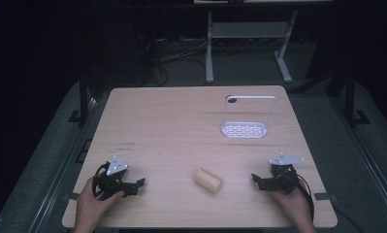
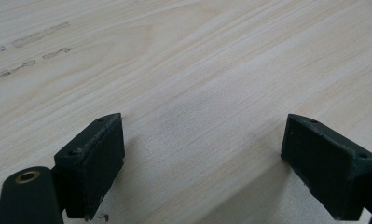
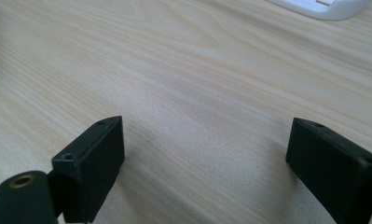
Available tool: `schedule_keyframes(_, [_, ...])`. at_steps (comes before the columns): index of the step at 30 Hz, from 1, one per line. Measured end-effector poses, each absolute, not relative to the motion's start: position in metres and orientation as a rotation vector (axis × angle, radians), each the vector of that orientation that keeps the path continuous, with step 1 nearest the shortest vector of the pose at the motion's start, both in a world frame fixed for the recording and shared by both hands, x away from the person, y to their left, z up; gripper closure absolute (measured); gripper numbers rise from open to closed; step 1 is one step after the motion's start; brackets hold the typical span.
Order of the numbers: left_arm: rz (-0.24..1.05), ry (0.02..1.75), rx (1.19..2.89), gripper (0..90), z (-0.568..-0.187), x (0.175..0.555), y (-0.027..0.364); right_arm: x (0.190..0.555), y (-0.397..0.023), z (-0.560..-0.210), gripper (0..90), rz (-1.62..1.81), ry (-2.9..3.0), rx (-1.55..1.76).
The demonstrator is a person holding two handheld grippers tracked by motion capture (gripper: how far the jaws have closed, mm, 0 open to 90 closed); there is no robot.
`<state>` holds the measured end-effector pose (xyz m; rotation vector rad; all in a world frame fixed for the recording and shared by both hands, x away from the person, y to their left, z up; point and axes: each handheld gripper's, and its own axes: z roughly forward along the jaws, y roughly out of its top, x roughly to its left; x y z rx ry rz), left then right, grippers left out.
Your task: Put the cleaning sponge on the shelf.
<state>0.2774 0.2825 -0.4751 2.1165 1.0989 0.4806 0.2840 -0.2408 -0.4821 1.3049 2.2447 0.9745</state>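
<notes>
From above: bread roll [image 1: 208, 180] lying on the table [image 1: 181, 121] between left gripper [image 1: 138, 185] and right gripper [image 1: 255, 180], apart from both; white rack [image 1: 244, 129] farther back. Probably light, soft, easily squashed; best pinched gently across the middle. Left gripper view: jaws apart, empty. Right gripper view: jaws wide apart, empty.

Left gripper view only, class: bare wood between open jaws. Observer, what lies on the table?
Observer: A tan roll lies between the left gripper and the right gripper, touching neither.
Operator: Anything else?
Observer: A white rack with a tall loop handle stands farther back, to the right.
Operator: Is the right gripper open?
Observer: Yes, jaws wide apart over bare table.
</notes>
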Motion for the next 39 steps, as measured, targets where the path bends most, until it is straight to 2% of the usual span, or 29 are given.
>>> schedule_keyframes(22, [0.481,1.099,2.117,12.7,-0.475,0.277,0.282,0.288,-0.237,-0.477,11.0,0.959,2.278,1.313])
schedule_keyframes(39, [0.48,1.099,2.116,12.8,-0.475,0.277,0.282,0.292,-0.218,-0.466,11.0,0.996,2.304,1.242])
